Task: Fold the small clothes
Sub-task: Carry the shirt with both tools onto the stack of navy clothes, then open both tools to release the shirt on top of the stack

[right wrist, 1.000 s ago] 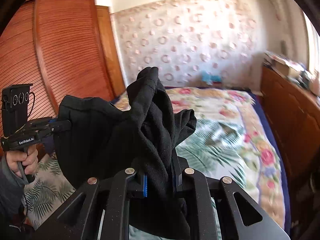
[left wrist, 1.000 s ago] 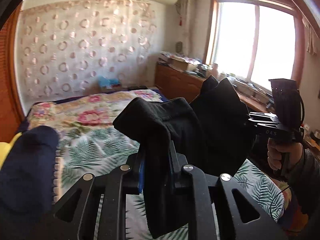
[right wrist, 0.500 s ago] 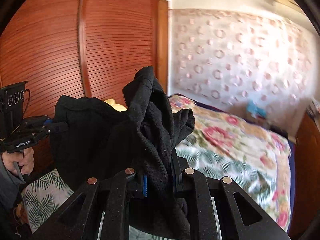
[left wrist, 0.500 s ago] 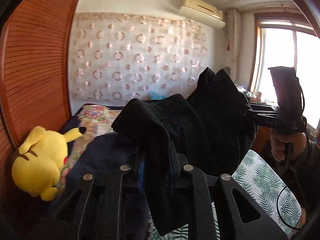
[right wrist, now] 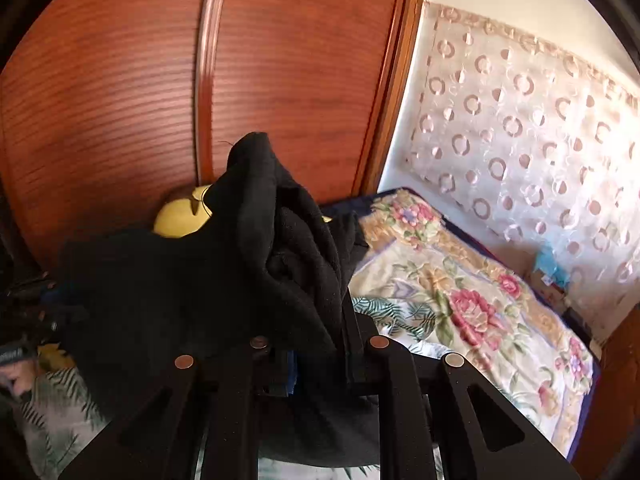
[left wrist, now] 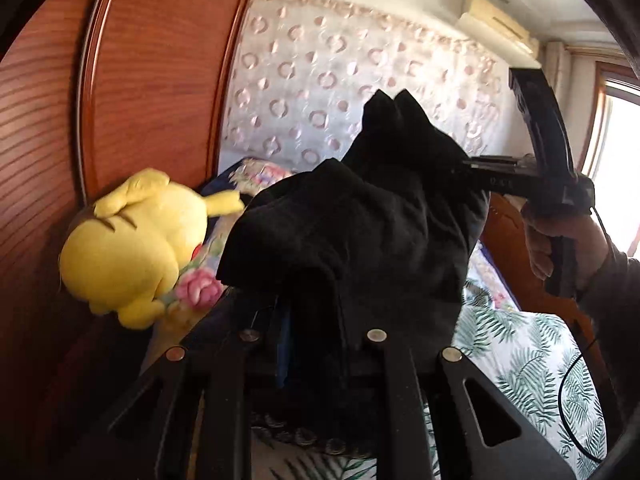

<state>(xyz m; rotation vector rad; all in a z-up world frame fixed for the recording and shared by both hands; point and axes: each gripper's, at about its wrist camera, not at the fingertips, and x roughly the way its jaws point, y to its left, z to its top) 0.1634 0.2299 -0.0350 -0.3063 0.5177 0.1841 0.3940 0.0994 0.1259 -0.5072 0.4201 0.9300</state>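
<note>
Over the last second both cameras had swung from the window side toward the wooden wardrobe (right wrist: 120, 92); a yellow plush toy (left wrist: 132, 240) had entered view at 9 o'clock. The black garment (left wrist: 360, 232) hung unchanged between the tools, held up off the floral bedspread (right wrist: 460, 292), so the garment was judged in transit and no fold yet laid. The left gripper (left wrist: 312, 344) was clamped on one bunched edge. The right gripper (right wrist: 316, 352) was clamped on the other, at 3 o'clock from the left.

Wardrobe (right wrist: 120, 92) close at left; plush toy (left wrist: 132, 240) against it (blocks that side). Bed (right wrist: 460, 300) surface open rightward.
</note>
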